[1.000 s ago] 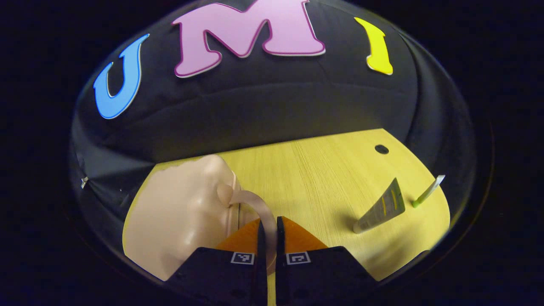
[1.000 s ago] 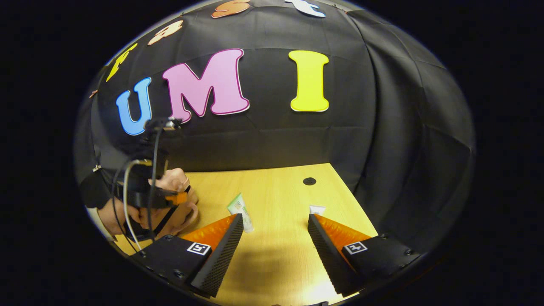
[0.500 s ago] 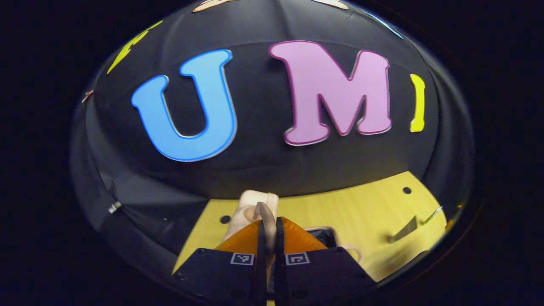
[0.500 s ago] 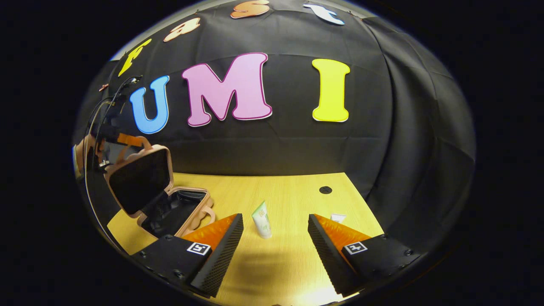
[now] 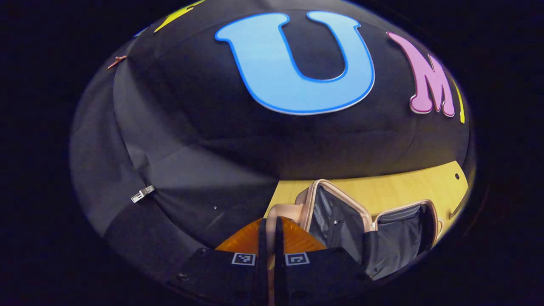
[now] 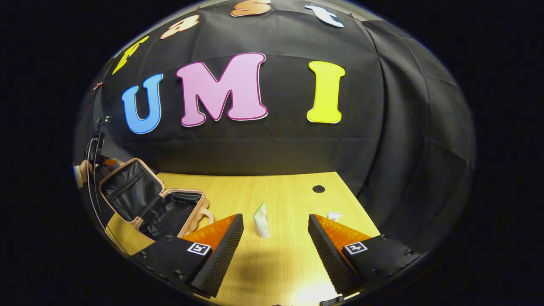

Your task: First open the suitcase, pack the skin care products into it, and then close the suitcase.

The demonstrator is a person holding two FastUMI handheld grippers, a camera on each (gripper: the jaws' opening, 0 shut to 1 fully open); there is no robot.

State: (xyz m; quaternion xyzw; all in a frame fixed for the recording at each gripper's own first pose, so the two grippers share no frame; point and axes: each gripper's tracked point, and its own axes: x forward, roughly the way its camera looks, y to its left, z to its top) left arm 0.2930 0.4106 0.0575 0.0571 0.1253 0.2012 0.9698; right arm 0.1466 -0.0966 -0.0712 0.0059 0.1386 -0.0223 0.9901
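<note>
Suitcase (image 6: 157, 204) open, dark lining, left gripper (image 5: 268, 231) clamping lid handle (image 5: 280, 210), right gripper (image 6: 275, 238) wide, empty.

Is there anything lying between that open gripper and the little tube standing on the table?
Nothing visible. The right gripper is open, and the upright tube stands on bare table just beyond its fingertips. The open suitcase sits off to one side.

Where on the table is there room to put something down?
Bare wood lies between the open suitcase and the tube, and behind the tube up to the wall. It is crowded at the left, where the suitcase sits, and tighter at the right by the second tube.
</note>
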